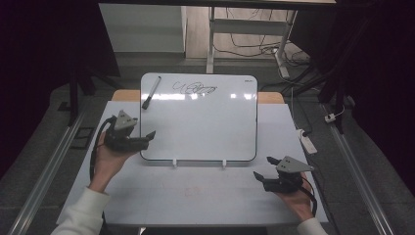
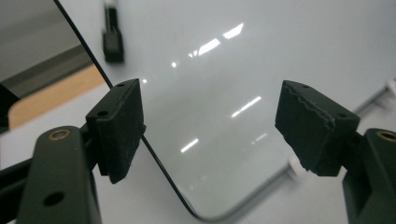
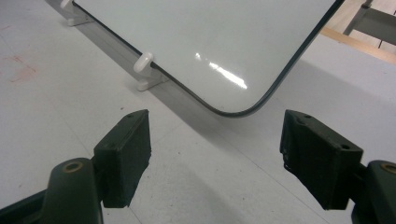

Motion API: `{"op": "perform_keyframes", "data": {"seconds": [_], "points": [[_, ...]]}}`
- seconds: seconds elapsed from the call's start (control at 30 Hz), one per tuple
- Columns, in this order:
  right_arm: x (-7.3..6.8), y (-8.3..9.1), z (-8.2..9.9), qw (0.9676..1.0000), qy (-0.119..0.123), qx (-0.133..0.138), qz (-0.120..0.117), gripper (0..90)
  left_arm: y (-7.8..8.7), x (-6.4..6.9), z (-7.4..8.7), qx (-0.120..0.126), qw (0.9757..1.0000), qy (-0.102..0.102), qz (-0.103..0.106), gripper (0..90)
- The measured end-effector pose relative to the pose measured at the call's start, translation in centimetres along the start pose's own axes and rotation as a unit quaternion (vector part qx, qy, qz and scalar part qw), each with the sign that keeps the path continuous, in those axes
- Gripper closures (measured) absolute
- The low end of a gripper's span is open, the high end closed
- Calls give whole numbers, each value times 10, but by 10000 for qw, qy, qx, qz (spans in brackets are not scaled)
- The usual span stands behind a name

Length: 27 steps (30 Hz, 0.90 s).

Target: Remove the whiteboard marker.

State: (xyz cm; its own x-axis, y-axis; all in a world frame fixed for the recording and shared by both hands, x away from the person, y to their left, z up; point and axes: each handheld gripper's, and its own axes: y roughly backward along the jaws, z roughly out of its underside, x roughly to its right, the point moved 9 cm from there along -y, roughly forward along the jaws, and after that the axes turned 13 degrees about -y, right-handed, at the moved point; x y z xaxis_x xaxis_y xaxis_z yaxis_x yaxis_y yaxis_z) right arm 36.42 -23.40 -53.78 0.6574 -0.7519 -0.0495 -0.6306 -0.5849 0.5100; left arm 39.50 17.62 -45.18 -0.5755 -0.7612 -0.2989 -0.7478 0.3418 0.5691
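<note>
**Left gripper's the one closer to the marker, board's in between**

So the left gripper [image 1: 142, 138] has its jaws spread wide with nothing in them, parked right at the board's [image 1: 198, 120] left edge near the bottom corner. In the left gripper view the dark rim of the board runs diagonally between the two pads. The right gripper [image 1: 262, 169] is also open and empty, sitting on the table [image 1: 195, 196] just off the board's lower right corner, not touching it.

The marker [image 1: 150, 92] lies on the board's top left corner, long axis running roughly away from the person, tilted a bit. It's up and ahead of the left gripper, same side. The scribble [image 1: 195, 88] is right of it. My guess: left goes for the marker, since the right one is well apart from it.
</note>
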Motion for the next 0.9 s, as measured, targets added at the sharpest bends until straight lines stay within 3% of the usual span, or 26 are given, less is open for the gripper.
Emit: {"op": "perform_keyframes", "data": {"seconds": [0.13, 0.43, 0.73, 0.9], "points": [[-1, -1, 1, 10000, 20, -33, -18, 246, -12, -18, -19, -30, 9998, -70, -164, 279], [-1, -4, 4, 9999, 9, -103, -30, 249, -43, -49, -47, -158, 9989, -191, -395, 350], [-2, -6, 6, 9999, 10, -153, -41, 251, -70, -75, -59, -352, 9965, -287, -705, 465], [-1, -6, 7, 9999, -4, -153, -35, 251, -78, -87, -64, -275, 9966, -126, -767, 531]]}}
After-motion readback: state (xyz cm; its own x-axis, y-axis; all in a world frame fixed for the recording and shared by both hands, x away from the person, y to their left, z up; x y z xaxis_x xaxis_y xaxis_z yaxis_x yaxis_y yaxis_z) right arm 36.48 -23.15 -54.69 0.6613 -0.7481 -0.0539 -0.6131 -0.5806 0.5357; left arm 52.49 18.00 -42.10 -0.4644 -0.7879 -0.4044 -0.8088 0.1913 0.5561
